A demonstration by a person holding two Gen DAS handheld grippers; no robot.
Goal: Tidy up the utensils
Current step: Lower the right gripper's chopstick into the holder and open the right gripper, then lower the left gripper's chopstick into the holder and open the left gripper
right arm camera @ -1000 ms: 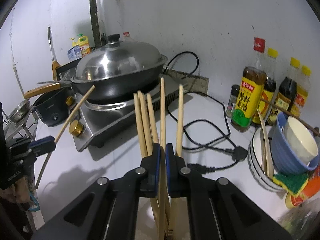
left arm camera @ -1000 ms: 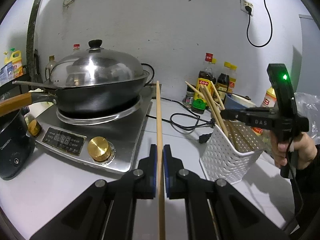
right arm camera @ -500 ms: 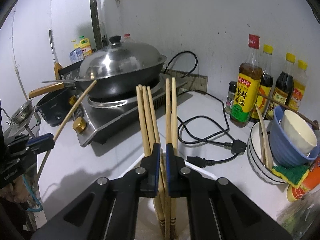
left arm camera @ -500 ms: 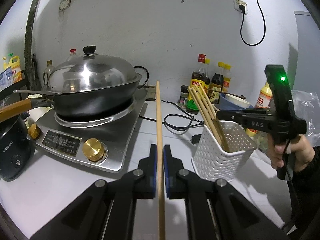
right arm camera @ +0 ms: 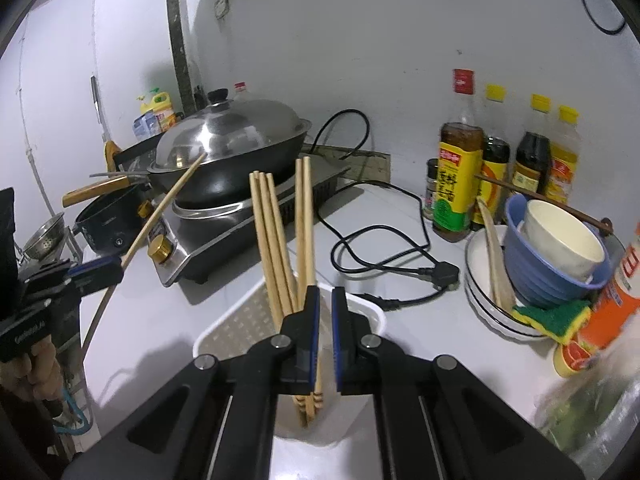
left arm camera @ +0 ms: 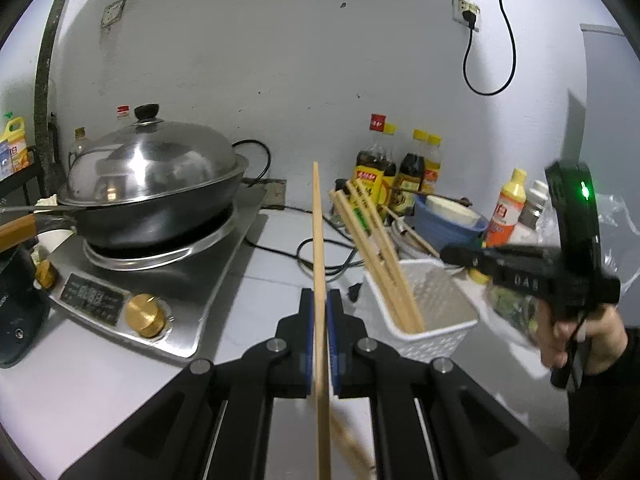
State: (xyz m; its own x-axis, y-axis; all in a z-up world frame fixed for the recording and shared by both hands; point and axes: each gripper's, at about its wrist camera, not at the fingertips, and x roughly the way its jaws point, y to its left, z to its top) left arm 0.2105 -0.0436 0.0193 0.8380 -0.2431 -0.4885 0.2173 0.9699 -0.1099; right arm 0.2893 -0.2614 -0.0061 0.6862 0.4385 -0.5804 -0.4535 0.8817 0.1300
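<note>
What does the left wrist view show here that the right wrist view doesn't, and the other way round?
Only the left wrist view shows the wall socket and the right gripper's green light. Only the right wrist view shows the sponge, the strainer, and the right gripper open above the basket. Both show the wok, bottles, and the left gripper clamping one chopstick.

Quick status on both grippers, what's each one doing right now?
Left gripper: shut on a single wooden chopstick.
Right gripper: open, above the white basket holding the chopsticks.
</note>
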